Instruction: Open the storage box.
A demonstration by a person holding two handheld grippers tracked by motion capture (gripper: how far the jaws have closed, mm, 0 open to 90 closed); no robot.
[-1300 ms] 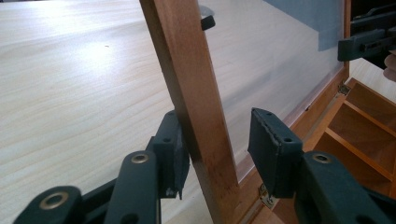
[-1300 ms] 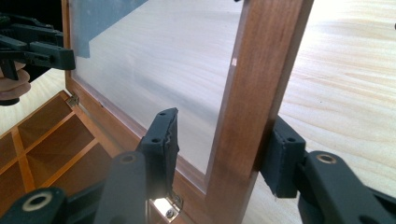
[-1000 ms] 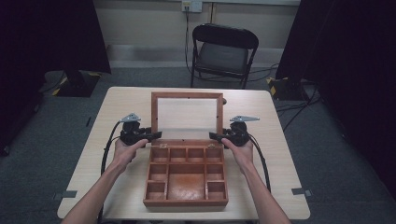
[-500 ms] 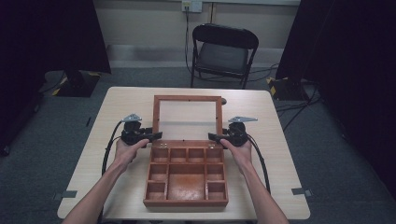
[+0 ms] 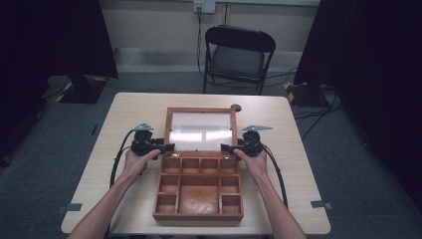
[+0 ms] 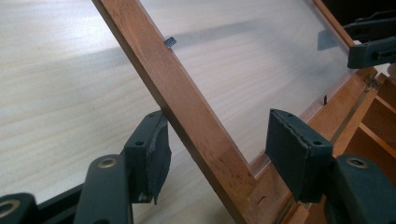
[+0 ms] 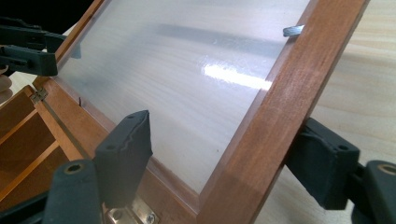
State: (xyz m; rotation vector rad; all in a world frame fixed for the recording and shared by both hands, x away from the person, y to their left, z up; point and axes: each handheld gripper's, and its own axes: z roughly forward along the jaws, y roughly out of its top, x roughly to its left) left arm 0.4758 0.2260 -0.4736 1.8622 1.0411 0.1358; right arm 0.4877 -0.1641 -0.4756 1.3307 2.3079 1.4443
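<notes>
A wooden box (image 5: pixel 198 216) with several compartments sits in the middle of the table, empty. Its glass-paned lid (image 5: pixel 200 110) stands open, leaning back from the hinges. My left gripper (image 5: pixel 166 147) is open, its jaws set either side of the lid's left rail (image 6: pixel 187 112) close to the hinge, the outer pad (image 6: pixel 156 154) next to the wood. My right gripper (image 5: pixel 227 147) is open too, straddling the right rail (image 7: pixel 275 116) with the outer pad (image 7: pixel 322 168) against it. Through the glass each gripper view shows the other gripper (image 6: pixel 373 49) (image 7: pixel 28 51).
The light wood table (image 5: pixel 124 114) has bare room left and right of the box. A small dark round piece (image 5: pixel 235 107) lies behind the lid's far right corner. A black folding chair (image 5: pixel 238 55) stands beyond the table's far edge. Cables trail back from both grippers.
The lid's far edge has moved toward the box in the high view, so the lid looks shorter. Both grippers stay at its rails by the hinges.
</notes>
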